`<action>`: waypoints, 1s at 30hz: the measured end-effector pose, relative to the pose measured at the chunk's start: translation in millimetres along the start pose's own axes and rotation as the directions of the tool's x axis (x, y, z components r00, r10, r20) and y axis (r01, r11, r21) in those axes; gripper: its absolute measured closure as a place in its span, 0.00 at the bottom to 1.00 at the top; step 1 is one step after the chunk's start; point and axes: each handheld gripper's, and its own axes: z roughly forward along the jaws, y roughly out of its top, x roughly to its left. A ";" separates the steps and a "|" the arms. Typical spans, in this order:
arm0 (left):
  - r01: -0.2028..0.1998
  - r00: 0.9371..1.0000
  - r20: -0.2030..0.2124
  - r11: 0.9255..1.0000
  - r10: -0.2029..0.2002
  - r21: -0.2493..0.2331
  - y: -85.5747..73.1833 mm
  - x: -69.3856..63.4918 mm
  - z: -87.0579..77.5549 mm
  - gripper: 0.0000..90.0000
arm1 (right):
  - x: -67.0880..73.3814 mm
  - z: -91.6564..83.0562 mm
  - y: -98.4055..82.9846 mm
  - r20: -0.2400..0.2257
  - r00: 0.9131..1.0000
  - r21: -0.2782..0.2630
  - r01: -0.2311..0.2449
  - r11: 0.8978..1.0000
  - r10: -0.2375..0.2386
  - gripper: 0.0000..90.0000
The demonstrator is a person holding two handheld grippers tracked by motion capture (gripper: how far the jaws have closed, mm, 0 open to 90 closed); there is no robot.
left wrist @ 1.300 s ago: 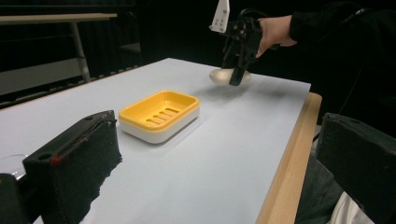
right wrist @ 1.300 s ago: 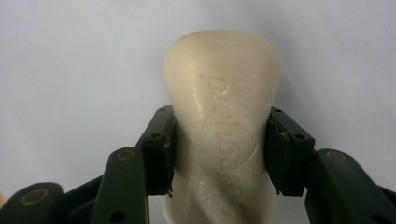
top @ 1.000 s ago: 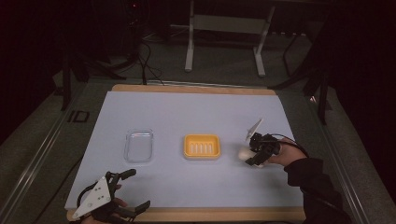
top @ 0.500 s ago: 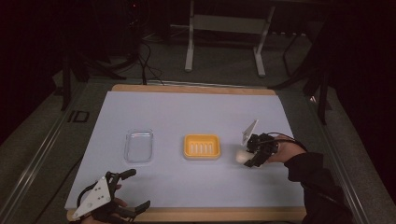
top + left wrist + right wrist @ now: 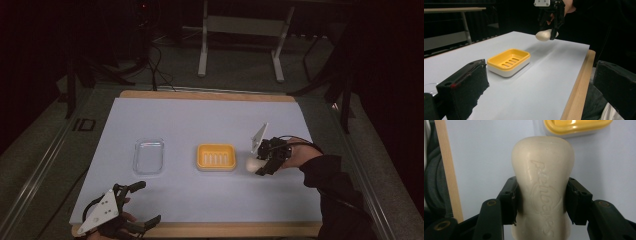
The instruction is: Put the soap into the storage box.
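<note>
While unfilled, yellow soap dish (image 5: 216, 156)

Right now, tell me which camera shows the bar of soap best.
The right gripper view: the bar of soap is close up between the right gripper's pads, its embossed lettering visible. The left gripper view shows it small, held above the table beyond the yellow soap dish. The high view shows a pale blob beside the dish.

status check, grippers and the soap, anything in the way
Right gripper shut on soap bar, lifted beside yellow soap dish. Left gripper open, idle at near edge. Nothing between soap and dish.
</note>
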 end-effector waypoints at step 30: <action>0.001 1.000 0.000 1.000 -0.001 -0.004 0.0 0.3 -0.9 0.00 | -10.8 -14.7 64.4 -0.009 0.994 -0.047 0.110 0.993 -0.111 0.55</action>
